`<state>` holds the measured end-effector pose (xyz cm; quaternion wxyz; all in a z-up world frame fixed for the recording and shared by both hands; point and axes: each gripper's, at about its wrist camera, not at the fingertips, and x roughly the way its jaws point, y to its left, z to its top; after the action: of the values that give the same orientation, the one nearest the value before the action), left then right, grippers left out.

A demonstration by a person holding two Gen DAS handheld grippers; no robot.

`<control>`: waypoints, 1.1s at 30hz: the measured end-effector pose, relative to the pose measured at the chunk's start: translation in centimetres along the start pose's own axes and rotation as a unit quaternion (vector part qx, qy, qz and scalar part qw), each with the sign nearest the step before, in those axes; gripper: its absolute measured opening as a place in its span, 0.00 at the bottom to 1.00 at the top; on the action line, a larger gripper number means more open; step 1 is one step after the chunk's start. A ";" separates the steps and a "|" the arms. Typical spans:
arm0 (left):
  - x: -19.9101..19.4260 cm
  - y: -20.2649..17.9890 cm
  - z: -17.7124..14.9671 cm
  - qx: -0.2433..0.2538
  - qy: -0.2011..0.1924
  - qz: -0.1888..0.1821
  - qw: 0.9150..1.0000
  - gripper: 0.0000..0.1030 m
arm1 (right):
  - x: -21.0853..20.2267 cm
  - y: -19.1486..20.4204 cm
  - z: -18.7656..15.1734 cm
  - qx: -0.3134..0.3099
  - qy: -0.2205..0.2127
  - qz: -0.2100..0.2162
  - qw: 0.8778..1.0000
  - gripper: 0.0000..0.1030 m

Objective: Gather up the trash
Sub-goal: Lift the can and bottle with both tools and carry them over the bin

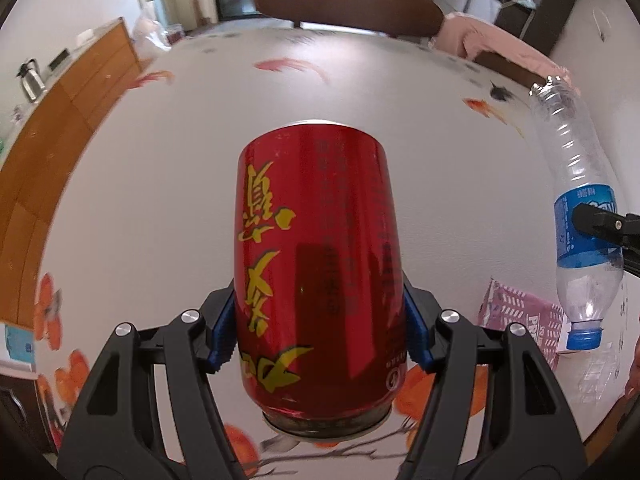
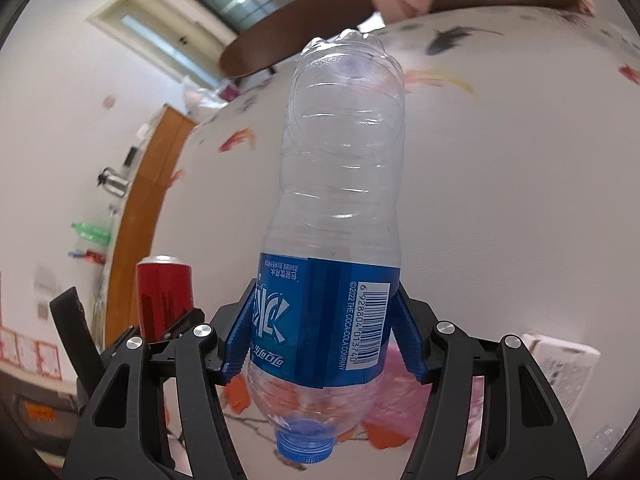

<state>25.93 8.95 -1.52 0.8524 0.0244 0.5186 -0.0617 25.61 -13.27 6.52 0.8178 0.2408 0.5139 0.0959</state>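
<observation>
Closest to me, the left gripper [image 1: 320,320] has its blue pads [image 1: 222,332] pressed against both sides of a red can [image 1: 316,264] with yellow characters. The can is held clear of the table, its lettering upside down, the darker rim end toward the camera and the silver rim pointing away.

Beside it, the right gripper [image 2: 320,336] is clamped on a clear plastic bottle [image 2: 340,184], its blue pads [image 2: 408,340] squeezing the blue label band [image 2: 320,320] from both sides. The bottle hangs with its blue cap [image 2: 305,446] nearest the camera and its ribbed base pointing out over the table. From the left wrist view the same bottle [image 1: 576,216] shows at the right edge, with a black finger of the other gripper across its label; from the right wrist view the red can [image 2: 164,292] stands up at the lower left.

Under both lies a white tablecloth [image 1: 200,184] printed with orange flowers and fish. A pink and white packet [image 1: 520,316] lies on it below the bottle.

Farther off, a dark brown chair back [image 1: 348,4] rises at the table's far edge, a pink cloth [image 1: 500,44] drapes over something to its right, and a wooden cabinet [image 1: 52,132] with a metal kettle [image 1: 32,80] on top runs along the left wall.
</observation>
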 end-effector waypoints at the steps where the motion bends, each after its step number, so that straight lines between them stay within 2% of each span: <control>1: -0.8 0.7 -0.3 -0.006 -0.005 0.006 1.000 0.62 | 0.3 0.8 0.0 -0.007 0.003 0.004 1.000 0.60; 9: -6.4 7.8 -3.6 -0.075 -0.035 0.052 0.995 0.62 | 2.1 8.8 -2.7 -0.088 0.046 0.041 0.994 0.60; 13: -9.9 12.0 -6.4 -0.113 -0.055 0.070 0.990 0.62 | 2.2 14.2 -5.4 -0.133 0.058 0.063 0.987 0.60; 17: -13.8 17.4 -10.6 -0.147 -0.071 0.088 0.983 0.62 | 2.3 20.2 -9.0 -0.172 0.067 0.086 0.979 0.60; 22: -18.6 24.4 -17.2 -0.192 -0.084 0.117 0.971 0.62 | 3.5 29.3 -17.0 -0.228 0.097 0.123 0.961 0.60; 30: -24.4 35.3 -29.9 -0.265 -0.071 0.171 0.946 0.62 | 7.6 40.8 -31.6 -0.287 0.168 0.169 0.928 0.60; 33: -25.8 38.7 -34.4 -0.293 -0.056 0.186 0.936 0.62 | 9.6 43.9 -36.6 -0.305 0.201 0.176 0.914 0.60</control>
<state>-11.06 53.04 4.62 0.8460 -0.1339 0.4510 0.2510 1.53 39.45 7.52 0.7012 0.0415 0.5621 0.4367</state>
